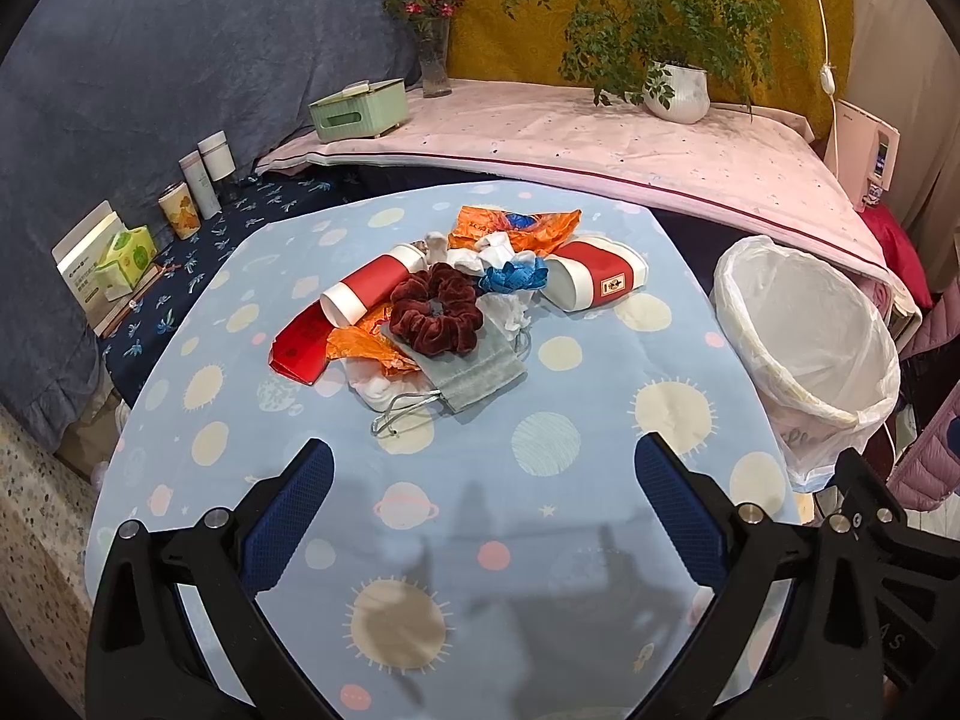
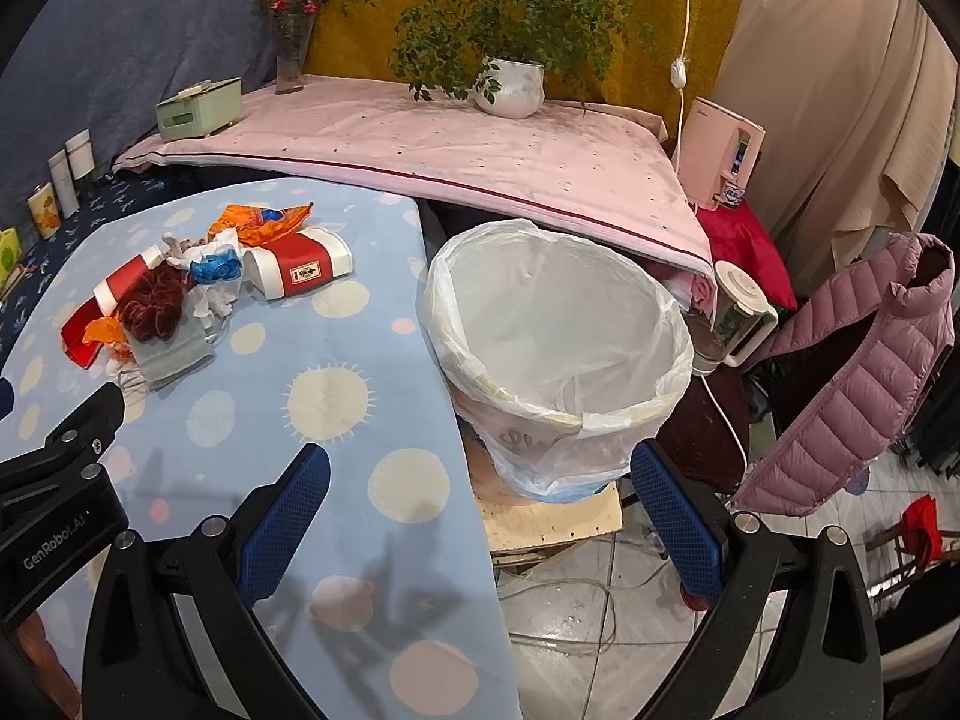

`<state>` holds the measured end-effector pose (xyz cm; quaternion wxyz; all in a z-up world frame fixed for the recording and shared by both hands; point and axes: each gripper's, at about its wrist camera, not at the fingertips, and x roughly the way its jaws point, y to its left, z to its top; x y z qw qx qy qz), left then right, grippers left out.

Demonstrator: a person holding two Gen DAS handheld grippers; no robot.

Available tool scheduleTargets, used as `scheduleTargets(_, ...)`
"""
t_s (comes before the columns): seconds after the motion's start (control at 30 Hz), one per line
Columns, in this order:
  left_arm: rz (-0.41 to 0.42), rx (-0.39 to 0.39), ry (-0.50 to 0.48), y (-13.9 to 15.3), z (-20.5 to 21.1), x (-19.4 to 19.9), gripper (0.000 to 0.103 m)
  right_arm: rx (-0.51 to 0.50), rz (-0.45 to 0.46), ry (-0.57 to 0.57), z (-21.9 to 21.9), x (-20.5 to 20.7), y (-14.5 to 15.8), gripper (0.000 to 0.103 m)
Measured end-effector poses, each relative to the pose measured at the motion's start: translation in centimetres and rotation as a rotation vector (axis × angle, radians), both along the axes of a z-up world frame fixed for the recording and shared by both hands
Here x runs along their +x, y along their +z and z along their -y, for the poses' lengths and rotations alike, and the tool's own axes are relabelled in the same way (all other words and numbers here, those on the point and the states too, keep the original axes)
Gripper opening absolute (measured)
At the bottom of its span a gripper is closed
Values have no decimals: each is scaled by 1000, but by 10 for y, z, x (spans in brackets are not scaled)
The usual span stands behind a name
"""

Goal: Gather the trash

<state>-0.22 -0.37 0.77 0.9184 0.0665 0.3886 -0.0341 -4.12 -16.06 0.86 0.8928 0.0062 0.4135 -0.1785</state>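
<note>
1. The left claw (image 1: 483, 462) hangs spread wide and holding nothing above the near part of the bench (image 1: 600, 480), which wears a light blue planet-print cloth.
2. The right claw (image 2: 480, 468) is likewise wide apart and bare, over the bench edge beside the white plastic-lined bin (image 2: 558, 324).
3. Mid-bench lies the trash heap: a grey fabric pouch (image 1: 480, 372), dark red velvet scrunchie (image 1: 437, 315), red-and-white paper cups (image 1: 372, 291), crumpled orange plastic wrappers (image 1: 516, 228) and white tissue.
4. Beyond, a potted green plant (image 1: 675, 90) stands on a pink-covered surface.

"GenRobot.AI" stood in pale letters on the black body of the left gripper (image 2: 51, 540), seen from the right wrist. Print on the tissue pack (image 1: 126, 255) and the red cup (image 1: 600, 279) was too small to read.
</note>
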Motion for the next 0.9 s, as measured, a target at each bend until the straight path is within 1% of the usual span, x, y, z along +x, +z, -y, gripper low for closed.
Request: scheduleTargets(0.9,-4,2,-1,-3,2,0,96,2,-3,-5,4,0,-1,96)
